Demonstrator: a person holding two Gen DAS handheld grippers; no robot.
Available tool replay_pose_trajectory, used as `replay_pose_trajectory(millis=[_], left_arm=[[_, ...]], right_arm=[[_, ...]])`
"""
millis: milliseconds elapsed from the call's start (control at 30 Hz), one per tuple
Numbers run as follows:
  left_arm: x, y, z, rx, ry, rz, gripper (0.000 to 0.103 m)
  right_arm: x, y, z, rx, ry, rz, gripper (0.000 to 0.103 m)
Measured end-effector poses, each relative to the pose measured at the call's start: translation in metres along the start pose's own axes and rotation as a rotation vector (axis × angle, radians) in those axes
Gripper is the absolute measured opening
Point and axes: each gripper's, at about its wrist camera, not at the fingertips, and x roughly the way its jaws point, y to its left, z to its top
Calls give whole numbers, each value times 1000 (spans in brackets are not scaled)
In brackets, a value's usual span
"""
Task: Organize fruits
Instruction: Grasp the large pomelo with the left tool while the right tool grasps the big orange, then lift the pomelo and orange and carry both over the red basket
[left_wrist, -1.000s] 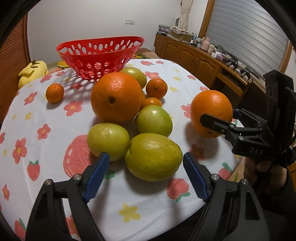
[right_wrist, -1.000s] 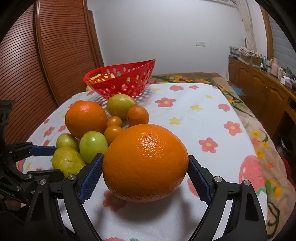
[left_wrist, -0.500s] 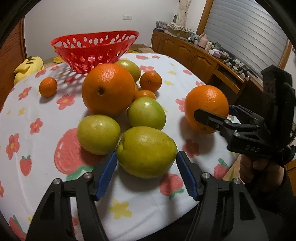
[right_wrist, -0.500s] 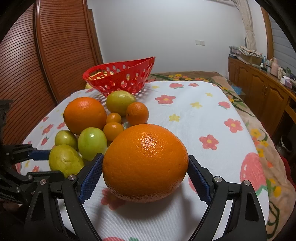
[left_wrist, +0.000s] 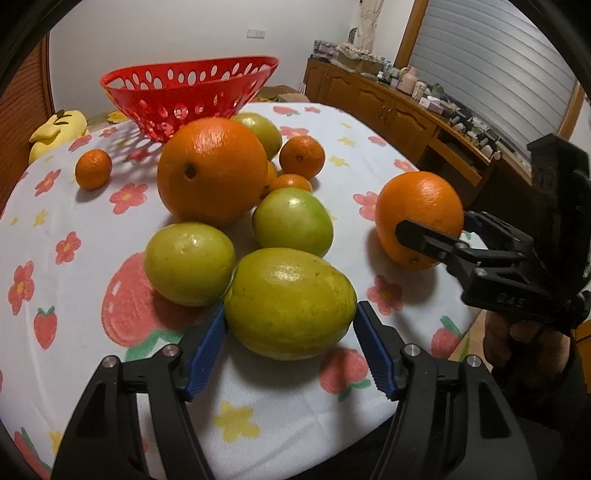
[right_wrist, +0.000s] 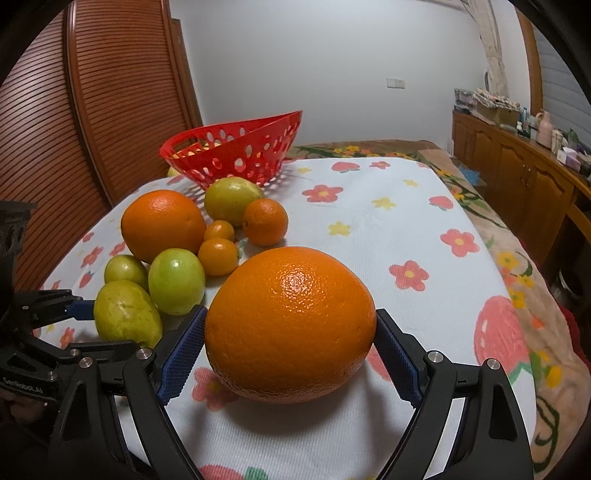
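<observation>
Both grabs were in hand at once: the left tongs (left_wrist: 290, 345) pinched the big yellow-green fruit (left_wrist: 290, 302) at the near edge of the table (left_wrist: 55, 206), their jaws having just been closing on it, while the right tongs (right_wrist: 290, 352) clamped the large orange (right_wrist: 290, 325) on the near right side. Neither fruit seemed lifted yet, so the next move probably called for raising both clear of the neighbouring fruits and carrying them to the red basket (left_wrist: 188, 92) at the far end. The yellow-green fruit looked smooth, dull and faintly blotched; the orange, glossy and pebbled.
</observation>
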Motion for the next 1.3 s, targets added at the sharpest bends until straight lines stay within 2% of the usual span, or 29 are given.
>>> replay_pose_trajectory(millis=[167, 567, 1033, 1300], left_arm=[[-25, 7, 1, -2, -75, -6, 68], [-51, 36, 12, -53, -155, 25, 68], [-79, 56, 41, -45, -256, 80, 68], [-87, 58, 59, -33, -283, 95, 68]], right_arm=[[-2, 3, -1, -23, -10, -2, 90], [-4, 19, 13, -62, -31, 36, 90], [-16, 36, 50, -128, -94, 76, 90], [-23, 42, 73, -153, -126, 91, 90]])
